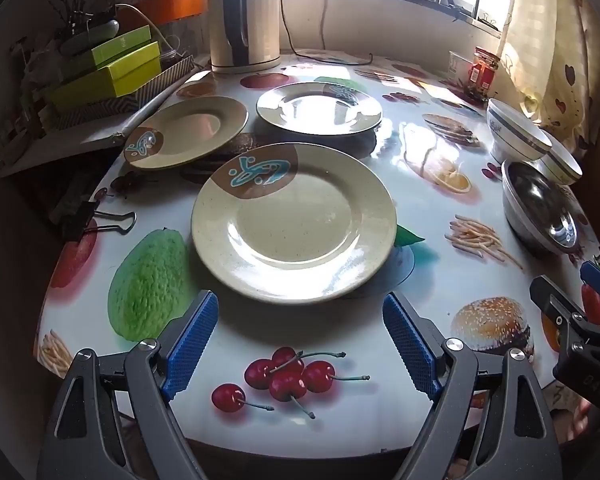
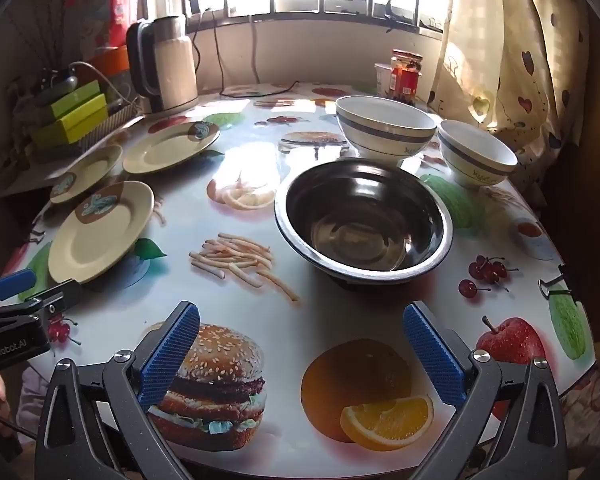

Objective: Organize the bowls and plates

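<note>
Round table [image 1: 340, 332] under me had a glossy food-print cover: cherries, burger, fries, orange. Three beige plates sat flat on it, apart from each other: near plate [image 1: 294, 222], left plate [image 1: 188, 132], far plate [image 1: 319, 108]. On the right side a steel bowl [image 2: 364, 220] sat upright, with two white bowls behind it: big white bowl [image 2: 386, 126] and small white bowl [image 2: 476, 158], close side by side. At the back, a kettle [image 2: 164, 66] and a red jar [image 2: 406, 74]. A binder clip [image 1: 96, 222] gripped the left edge.
</note>
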### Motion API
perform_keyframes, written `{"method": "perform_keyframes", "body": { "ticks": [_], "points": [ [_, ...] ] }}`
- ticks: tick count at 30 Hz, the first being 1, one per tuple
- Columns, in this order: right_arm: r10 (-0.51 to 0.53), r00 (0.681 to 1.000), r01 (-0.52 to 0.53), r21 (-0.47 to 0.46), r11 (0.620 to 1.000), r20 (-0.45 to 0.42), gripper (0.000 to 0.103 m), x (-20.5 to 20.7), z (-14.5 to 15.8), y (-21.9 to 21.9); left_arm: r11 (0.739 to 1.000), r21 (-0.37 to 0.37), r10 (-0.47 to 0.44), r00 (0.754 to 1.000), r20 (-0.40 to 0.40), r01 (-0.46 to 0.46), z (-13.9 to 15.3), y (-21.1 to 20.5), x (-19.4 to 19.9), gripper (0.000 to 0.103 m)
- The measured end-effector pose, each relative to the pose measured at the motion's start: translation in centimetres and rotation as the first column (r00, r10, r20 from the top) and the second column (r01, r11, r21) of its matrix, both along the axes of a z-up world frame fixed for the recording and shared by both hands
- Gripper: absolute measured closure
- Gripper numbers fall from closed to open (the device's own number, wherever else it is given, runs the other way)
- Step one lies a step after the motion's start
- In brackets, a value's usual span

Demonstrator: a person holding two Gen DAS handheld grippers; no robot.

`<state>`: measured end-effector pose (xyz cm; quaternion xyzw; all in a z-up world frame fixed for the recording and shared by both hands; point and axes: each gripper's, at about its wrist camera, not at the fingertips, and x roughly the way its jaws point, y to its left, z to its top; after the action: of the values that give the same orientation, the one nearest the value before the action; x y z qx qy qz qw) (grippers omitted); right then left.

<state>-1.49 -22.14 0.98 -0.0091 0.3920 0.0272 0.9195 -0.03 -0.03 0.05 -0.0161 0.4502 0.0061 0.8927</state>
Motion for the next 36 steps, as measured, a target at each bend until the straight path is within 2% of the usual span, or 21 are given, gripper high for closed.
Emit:
{"method": "perform_keyframes", "body": {
  "ticks": [2,8,10,15,25,31,36],
  "points": [
    [0.005,1.000,-0.005,0.001,1.000,-0.024,0.000,0.4,0.2,0.1,1.000,0.004,-0.002,1.000,0.005,0.002,0.1,-0.1,-0.1,0.018],
    [0.037,0.999,-0.037,0.017,0.999,-0.010,0.000,0.8,0.8,0.4,1.000,0.025,0.011,1.000,0.023,-0.012,0.5,-0.1,0.3,0.018],
    [0.060,0.997,-0.060,0.008,0.998,0.039,0.000,-0.1,1.0,0.6,1.000,0.012,0.006,1.000,0.029,-0.006,0.7,-0.1,0.5,0.018],
    [0.111,0.993,-0.112,0.004,0.994,0.039,0.000,0.5,1.1,1.2,1.000,0.011,-0.004,0.999,0.043,0.004,1.0,-0.3,0.6,0.018],
    [0.088,0.992,-0.084,-0.047,0.995,0.089,0.000,0.6,1.7,1.4,0.999,-0.012,-0.031,0.999,0.014,0.031,0.8,-0.3,1.1,0.018],
    [0.087,0.994,-0.085,-0.021,0.996,0.069,0.000,1.1,1.7,1.4,1.000,-0.004,-0.022,1.000,0.010,0.022,0.7,-0.2,1.1,0.018],
    [0.076,0.997,-0.075,-0.044,0.996,0.029,0.000,1.4,1.1,1.7,1.000,0.003,-0.012,1.000,0.014,0.012,0.8,-0.1,1.0,0.018]
  ]
}}
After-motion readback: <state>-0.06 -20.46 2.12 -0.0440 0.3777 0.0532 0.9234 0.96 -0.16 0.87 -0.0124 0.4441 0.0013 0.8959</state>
